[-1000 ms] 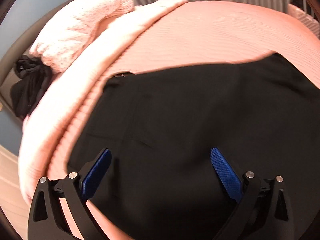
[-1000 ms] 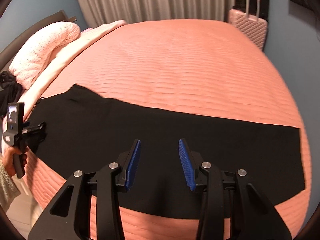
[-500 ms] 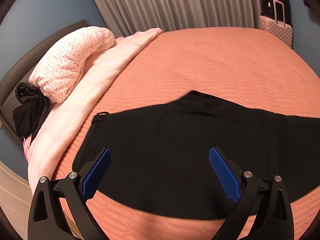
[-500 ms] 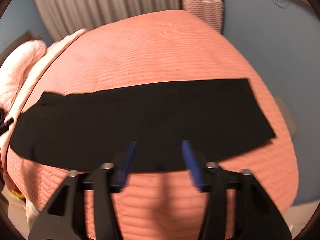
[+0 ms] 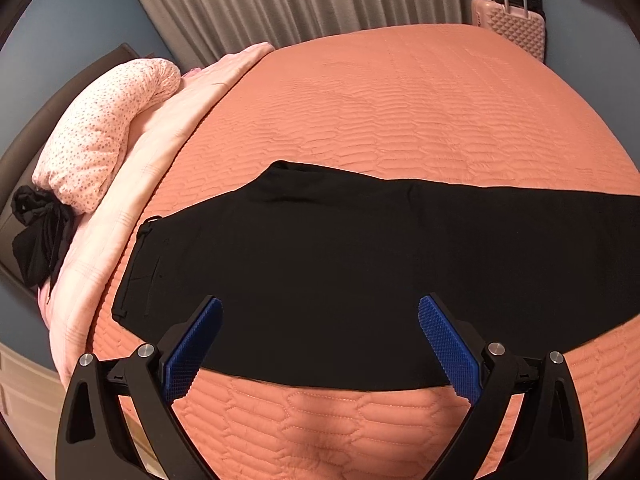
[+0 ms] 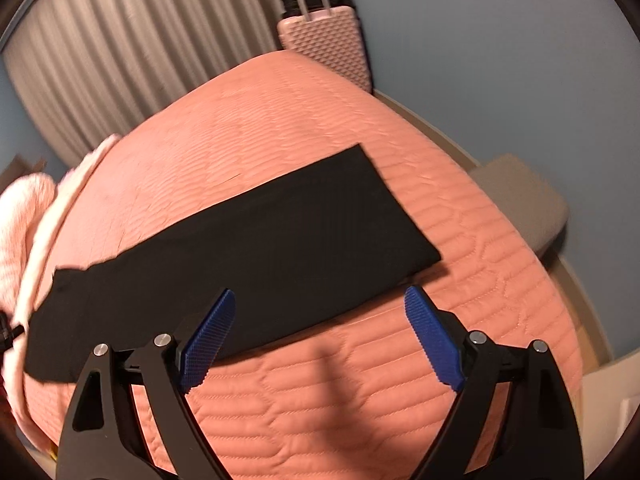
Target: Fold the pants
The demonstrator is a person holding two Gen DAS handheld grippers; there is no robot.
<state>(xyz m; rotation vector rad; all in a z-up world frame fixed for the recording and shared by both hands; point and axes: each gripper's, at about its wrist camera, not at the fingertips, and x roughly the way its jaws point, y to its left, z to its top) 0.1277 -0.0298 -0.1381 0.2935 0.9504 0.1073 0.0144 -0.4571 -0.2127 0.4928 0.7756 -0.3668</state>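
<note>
Black pants (image 5: 360, 264) lie flat across the salmon quilted bed (image 5: 400, 112), left gripper (image 5: 320, 344) spread empty above them, right gripper (image 6: 320, 332) opening, holding nothing.

Pants (image 5: 340, 264) flat across the near part of the quilted bedspread (image 5: 400, 112), waistband toward the pillow (image 5: 104, 136) on the left, leg ends toward the right. Suitcase (image 6: 324, 44) beyond the far corner, against the curtain (image 5: 280, 0). Crumpled garment (image 5: 36, 232) beside the pillow, at the headboard.
</note>
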